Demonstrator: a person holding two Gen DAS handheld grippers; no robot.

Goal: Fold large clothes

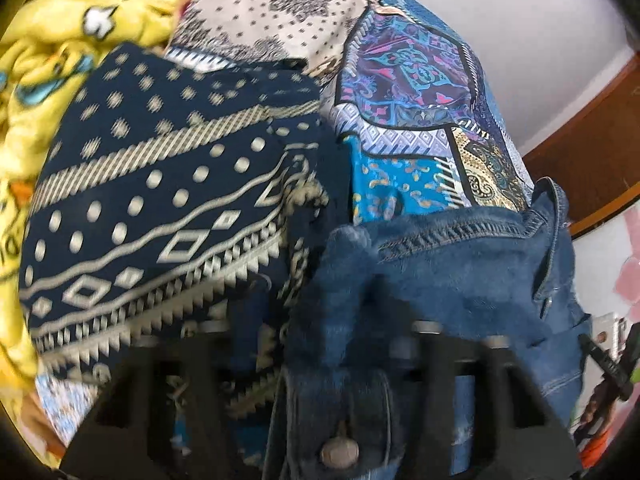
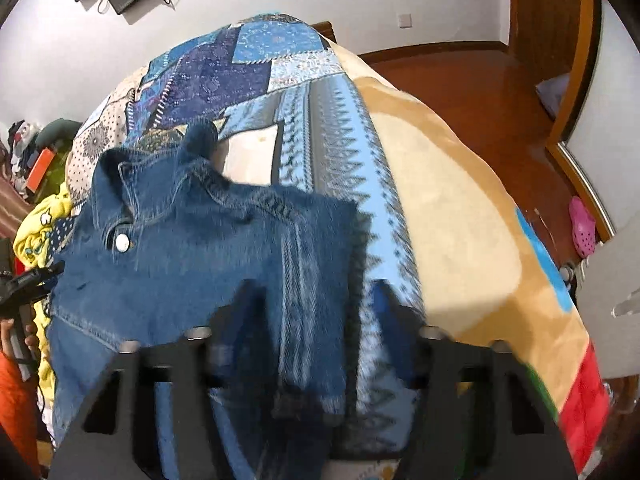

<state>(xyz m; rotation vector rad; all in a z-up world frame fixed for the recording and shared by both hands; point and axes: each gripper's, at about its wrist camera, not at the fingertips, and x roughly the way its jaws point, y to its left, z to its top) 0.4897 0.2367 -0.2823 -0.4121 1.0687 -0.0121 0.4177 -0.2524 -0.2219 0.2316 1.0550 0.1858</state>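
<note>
In the left wrist view the left gripper grips the denim jacket at lower centre beside a navy patterned cloth, while in the right wrist view the right gripper stands wide over the jacket's sleeve on the bed.

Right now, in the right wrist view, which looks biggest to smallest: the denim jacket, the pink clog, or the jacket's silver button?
1. Denim jacket, by far, though it lies closest to the camera.
2. Pink clog, far off on the floor, so its real size is unsure.
3. Silver button.
</note>
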